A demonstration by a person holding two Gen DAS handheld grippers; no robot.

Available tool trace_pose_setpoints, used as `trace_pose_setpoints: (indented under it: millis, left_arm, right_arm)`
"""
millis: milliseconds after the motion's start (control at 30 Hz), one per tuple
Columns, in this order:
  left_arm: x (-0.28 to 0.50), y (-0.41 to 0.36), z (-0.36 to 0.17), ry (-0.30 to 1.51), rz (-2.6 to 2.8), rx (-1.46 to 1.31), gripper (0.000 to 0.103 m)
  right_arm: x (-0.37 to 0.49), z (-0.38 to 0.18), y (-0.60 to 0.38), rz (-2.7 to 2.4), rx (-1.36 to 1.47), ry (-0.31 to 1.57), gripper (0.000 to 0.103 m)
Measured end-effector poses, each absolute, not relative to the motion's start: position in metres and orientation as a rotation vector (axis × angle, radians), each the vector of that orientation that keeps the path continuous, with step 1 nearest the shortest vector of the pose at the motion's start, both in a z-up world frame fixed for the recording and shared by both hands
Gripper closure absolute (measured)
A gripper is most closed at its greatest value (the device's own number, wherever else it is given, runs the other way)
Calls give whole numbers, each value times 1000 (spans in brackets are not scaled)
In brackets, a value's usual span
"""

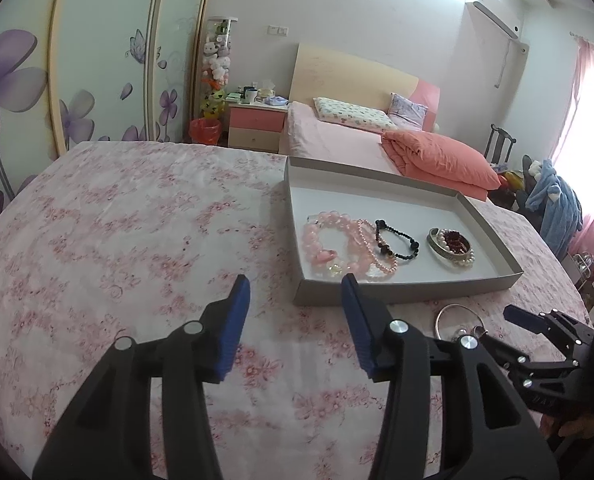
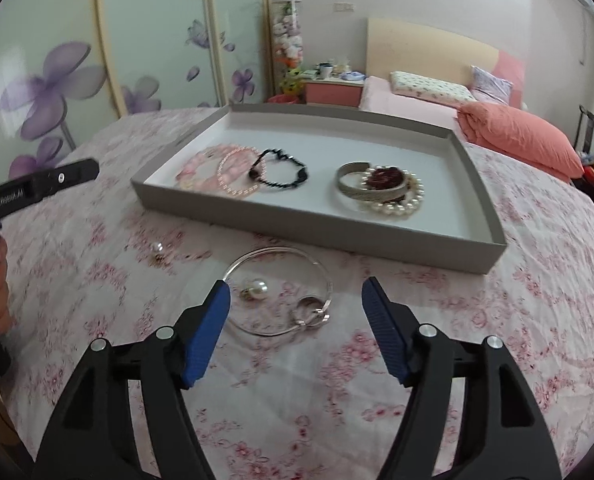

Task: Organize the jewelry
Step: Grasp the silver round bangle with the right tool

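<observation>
Right gripper has its jaws wide apart and empty, and the silver bangle lies flat on the cloth right between and just ahead of its tips, with a pearl earring inside the loop. The tray sits straight past that. Left gripper, also spread and empty, is off to the side, so the right one's clearly closer.

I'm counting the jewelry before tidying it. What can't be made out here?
- Silver bangle, left wrist view: lower part hidden behind the left gripper.
- Small earring, right wrist view: blurred, too small to identify.
- Dark red piece in the tray: clumped, type unclear.
</observation>
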State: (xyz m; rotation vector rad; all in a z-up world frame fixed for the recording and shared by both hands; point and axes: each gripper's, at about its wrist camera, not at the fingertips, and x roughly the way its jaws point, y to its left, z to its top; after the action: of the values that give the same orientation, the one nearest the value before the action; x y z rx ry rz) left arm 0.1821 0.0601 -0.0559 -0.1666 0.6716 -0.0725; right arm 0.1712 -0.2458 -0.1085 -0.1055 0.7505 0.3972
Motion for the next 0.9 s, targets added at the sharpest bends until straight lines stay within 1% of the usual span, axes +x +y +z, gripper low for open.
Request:
trace_pose_setpoints:
  millis: [67, 233, 500, 633, 700, 900]
  left_arm:
    - [181, 61, -56, 670, -73, -170, 55]
    - [180, 63, -58, 673, -72, -174, 54]
    - [181, 64, -61, 687, -70, -176, 54]
    - [182, 64, -63, 693, -70, -177, 54]
    - [182, 65, -64, 696, -71, -176, 53]
    - [183, 62, -65, 701, -73, -170, 54]
  right_arm:
    - [174, -111, -239, 404, -121, 764, 33]
    - [180, -114, -227, 410, -160, 785, 23]
    - [192, -124, -209, 400, -240, 851, 23]
    - [199, -123, -210, 420, -225, 895, 27]
    - [200, -123, -213, 435, -199, 922, 28]
    - [199, -123, -215, 433, -194, 922, 29]
